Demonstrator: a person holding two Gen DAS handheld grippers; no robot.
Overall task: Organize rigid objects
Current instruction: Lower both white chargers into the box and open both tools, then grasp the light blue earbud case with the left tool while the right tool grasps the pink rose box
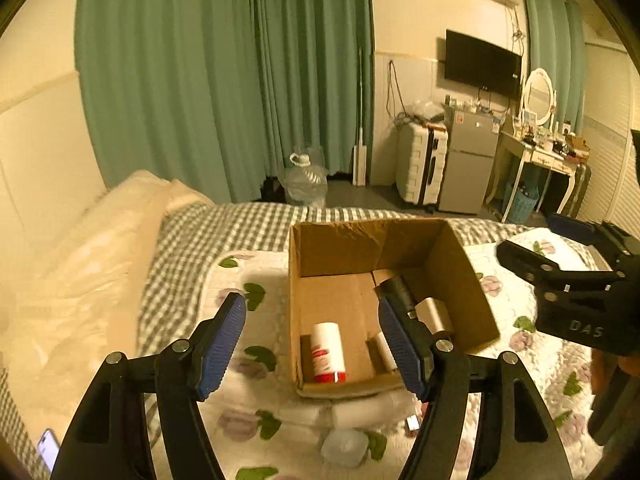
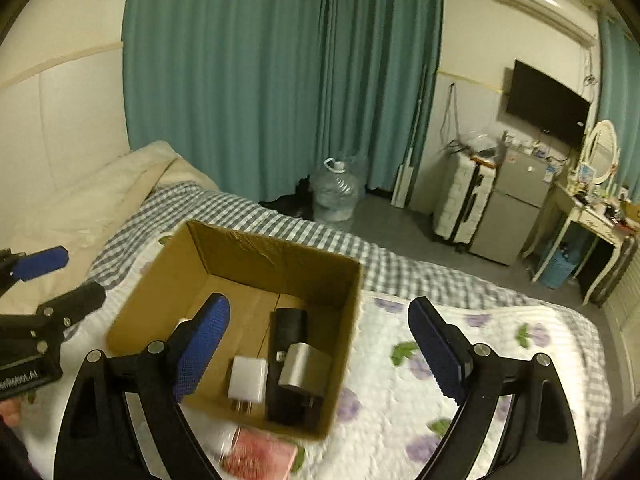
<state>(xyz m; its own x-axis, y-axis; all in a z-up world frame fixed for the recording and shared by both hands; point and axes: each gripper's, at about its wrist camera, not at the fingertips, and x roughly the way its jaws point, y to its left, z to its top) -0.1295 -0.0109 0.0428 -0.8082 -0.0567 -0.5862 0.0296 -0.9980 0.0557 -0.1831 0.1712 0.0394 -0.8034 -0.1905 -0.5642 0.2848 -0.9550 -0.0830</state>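
Left wrist view: the left gripper [image 1: 312, 344] stood wide open and empty above the near edge of the cardboard box [image 1: 468, 276]. The box, brown corrugated and open-topped, sat on a quilted floral bedspread [image 1: 528, 360]. Inside the box lay a white cylindrical bottle [image 1: 328, 352] with red print and a red end, a black cylinder [image 1: 398, 286] and a brushed-metal block [image 1: 434, 314]. The right gripper [image 1: 532, 246] hovered to the box's right.

Right wrist view: the right gripper [image 2: 320, 344] gaped wide, holding nothing, over the box [image 2: 168, 276]. A white boxy plug adapter [image 2: 247, 384] lay inside the box beside the black cylinder [image 2: 290, 326] and metal block [image 2: 306, 370]. A pink packet [image 2: 260, 460] lay just outside the box's near wall.
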